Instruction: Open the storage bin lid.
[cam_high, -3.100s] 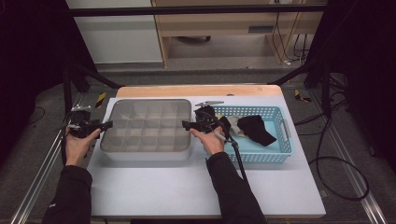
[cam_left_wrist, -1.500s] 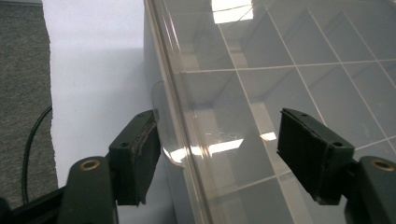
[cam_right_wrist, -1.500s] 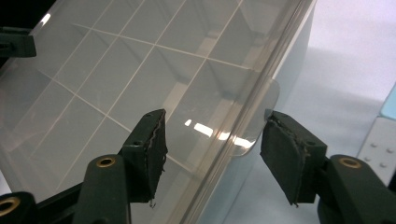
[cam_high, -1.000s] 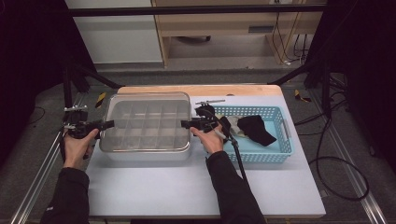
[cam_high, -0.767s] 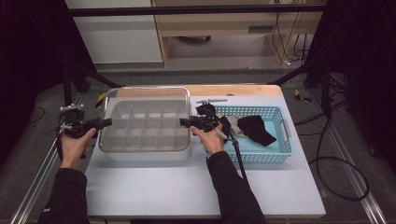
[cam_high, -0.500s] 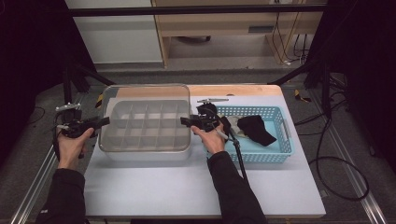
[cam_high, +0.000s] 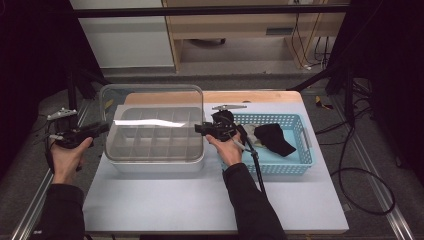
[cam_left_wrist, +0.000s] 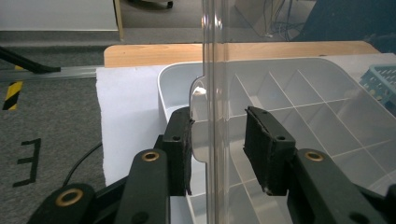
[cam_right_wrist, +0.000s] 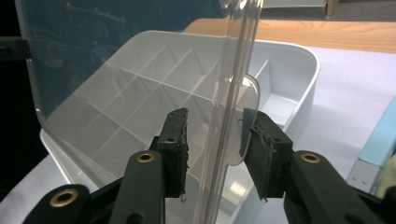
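Two grippers, left gripper and right gripper, apparently not yet pinching the clear lid between their closing fingers; squeeze evenly before lifting

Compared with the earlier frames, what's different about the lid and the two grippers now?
The clear lid has lifted off the divided box and now sits raised, tilted up toward the back. The left gripper has risen with it. Both grippers' jaws have just been closing, each with a lid tab between them, pads not yet pressing. The right gripper, box and blue basket stayed put.
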